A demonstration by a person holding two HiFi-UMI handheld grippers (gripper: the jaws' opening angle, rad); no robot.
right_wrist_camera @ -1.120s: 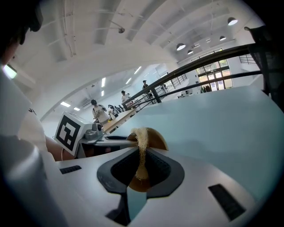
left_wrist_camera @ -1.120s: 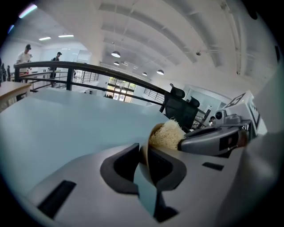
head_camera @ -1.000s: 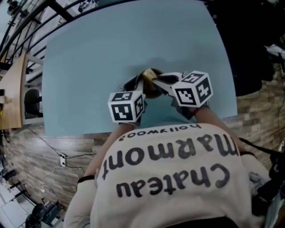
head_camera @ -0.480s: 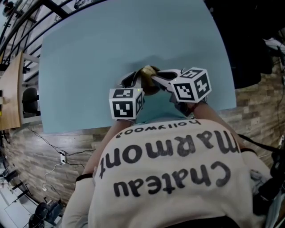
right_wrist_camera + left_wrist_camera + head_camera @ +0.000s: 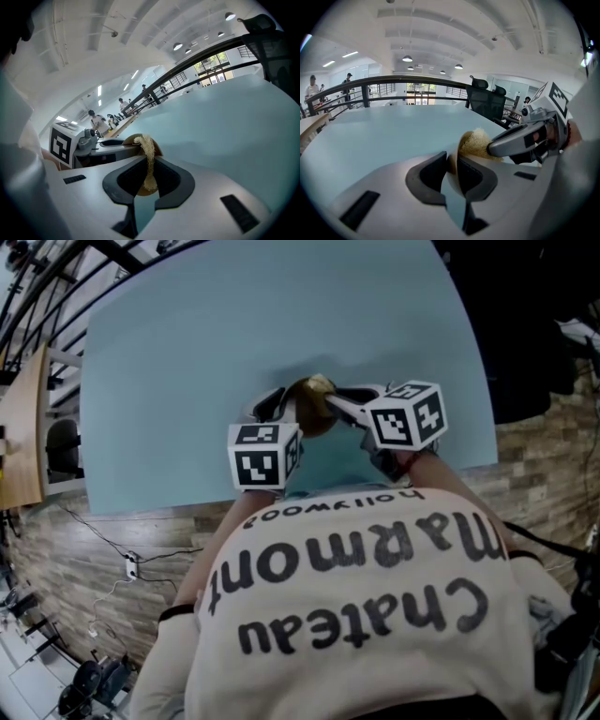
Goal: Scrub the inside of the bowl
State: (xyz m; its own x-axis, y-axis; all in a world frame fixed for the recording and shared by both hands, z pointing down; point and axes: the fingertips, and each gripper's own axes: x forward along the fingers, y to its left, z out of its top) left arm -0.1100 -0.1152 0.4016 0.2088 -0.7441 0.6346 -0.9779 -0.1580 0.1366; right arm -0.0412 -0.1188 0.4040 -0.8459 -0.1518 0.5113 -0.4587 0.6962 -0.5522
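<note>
A small brown bowl (image 5: 311, 416) hangs tilted just above the pale blue table (image 5: 234, 324). My left gripper (image 5: 279, 407) is shut on its thin rim (image 5: 452, 161), which stands edge-on between the pads. A yellowish loofah scrubber (image 5: 149, 154) is pinched in my right gripper (image 5: 149, 174) and rests against the bowl (image 5: 133, 139). The left gripper view has the scrubber (image 5: 477, 143) pressed into the bowl, with the right gripper (image 5: 520, 140) right behind it. In the head view the scrubber (image 5: 317, 385) sits at the bowl's far edge beside the right gripper (image 5: 330, 401).
The table's near edge (image 5: 187, 507) runs just below the grippers, with the person's cream printed shirt (image 5: 356, 596) under it. A railing (image 5: 393, 82) and dark office chairs (image 5: 485, 101) stand beyond the table. Several people stand far off at a wooden desk (image 5: 119, 123).
The right gripper and scrubber have shifted slightly left over the bowl. The left gripper keeps its hold on the rim, nearly in place.
</note>
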